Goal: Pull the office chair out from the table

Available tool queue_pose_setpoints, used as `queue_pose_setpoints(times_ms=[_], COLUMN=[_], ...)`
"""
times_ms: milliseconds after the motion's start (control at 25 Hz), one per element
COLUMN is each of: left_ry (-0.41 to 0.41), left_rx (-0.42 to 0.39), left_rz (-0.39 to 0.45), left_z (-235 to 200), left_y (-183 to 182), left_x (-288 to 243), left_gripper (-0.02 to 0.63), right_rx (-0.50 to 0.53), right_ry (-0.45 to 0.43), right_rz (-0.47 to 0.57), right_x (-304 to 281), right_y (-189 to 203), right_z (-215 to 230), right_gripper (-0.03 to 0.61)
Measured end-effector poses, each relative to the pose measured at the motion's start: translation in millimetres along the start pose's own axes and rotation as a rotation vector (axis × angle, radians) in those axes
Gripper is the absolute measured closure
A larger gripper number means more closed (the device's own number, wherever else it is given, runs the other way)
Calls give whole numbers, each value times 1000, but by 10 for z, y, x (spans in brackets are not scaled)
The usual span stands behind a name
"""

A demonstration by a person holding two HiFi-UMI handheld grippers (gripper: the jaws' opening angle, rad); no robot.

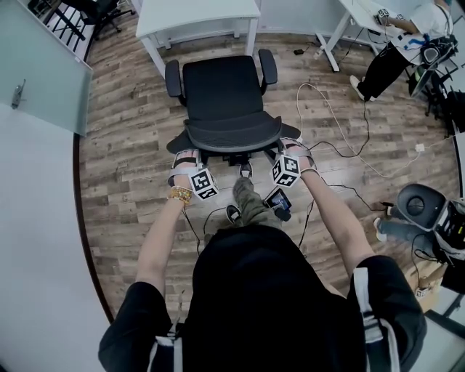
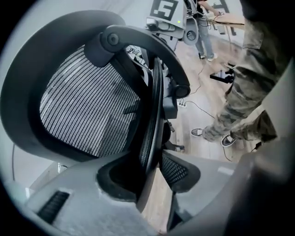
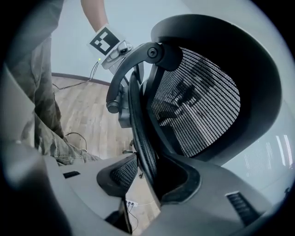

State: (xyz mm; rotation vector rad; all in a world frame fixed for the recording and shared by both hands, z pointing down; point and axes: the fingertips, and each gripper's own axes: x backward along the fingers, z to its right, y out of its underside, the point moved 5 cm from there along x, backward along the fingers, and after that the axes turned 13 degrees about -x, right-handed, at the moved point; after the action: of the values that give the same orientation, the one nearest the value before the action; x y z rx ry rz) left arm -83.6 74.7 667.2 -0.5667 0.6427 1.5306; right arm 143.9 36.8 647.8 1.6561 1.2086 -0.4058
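Chair (image 1: pixel 224 91) stands in front of the table (image 1: pixel 196 16), facing it. The seat is out from under the top and the armrests are just short of the table legs. I'm behind it, with the backrest (image 1: pixel 232 134) top edge toward me.

Left gripper (image 1: pixel 187 160) is on the backrest's left edge, right gripper (image 1: pixel 292 151) on its right edge. In the left gripper view the jaws are closed on the backrest rim (image 2: pixel 150 138), which runs between the pads, with the mesh (image 2: pixel 87 106) to its left. The right gripper view is the mirror of that: jaws pinched on the rim, mesh to its right. The left gripper view also catches the other gripper's cube (image 2: pixel 165 8) across the backrest.

In the way:
- My leg (image 1: pixel 249 200), in camo trousers, is planted right behind the chair base, between the two grippers.
- A small dark device (image 1: pixel 279 199) sits just beside the leg, below the right gripper. I can't tell whether it hangs or lies on the floor.
- A white cable (image 1: pixel 323 102) and a black cable (image 1: pixel 341 149) loop over the wood floor (image 1: pixel 123 160) right of the chair, near its base. More black cable runs by my feet.
- Black equipment (image 1: pixel 429 211) stands at my right.

Around:
- A glass partition (image 1: pixel 36 73) stands off to the left.
- A second chair (image 1: pixel 94 11) is at far left.
- A seated person (image 1: pixel 396 54) is at another desk at far right, well apart from the chair.
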Motion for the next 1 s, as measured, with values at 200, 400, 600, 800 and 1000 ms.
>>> queue_pose_setpoints(times_ms=[200, 400, 600, 800, 1000], left_ry=[8, 58, 82, 109, 160], left_rx=[18, 88, 208, 201, 219], left_rz=[10, 95, 215, 309, 445], left_z=[-5, -56, -125, -207, -249], left_y=[-28, 3, -14, -161, -421], left_x=[36, 78, 240, 448, 788], left_gripper=[446, 439, 439, 452, 473], right_rx=[-3, -11, -44, -4, -19], right_ry=[1, 1, -73, -140, -277], right_rz=[4, -3, 2, 43, 132], right_x=[47, 30, 83, 264, 517], right_y=[9, -48, -90, -249, -515], right_z=[-3, 7, 52, -34, -250], right_gripper=[442, 436, 438, 447, 490])
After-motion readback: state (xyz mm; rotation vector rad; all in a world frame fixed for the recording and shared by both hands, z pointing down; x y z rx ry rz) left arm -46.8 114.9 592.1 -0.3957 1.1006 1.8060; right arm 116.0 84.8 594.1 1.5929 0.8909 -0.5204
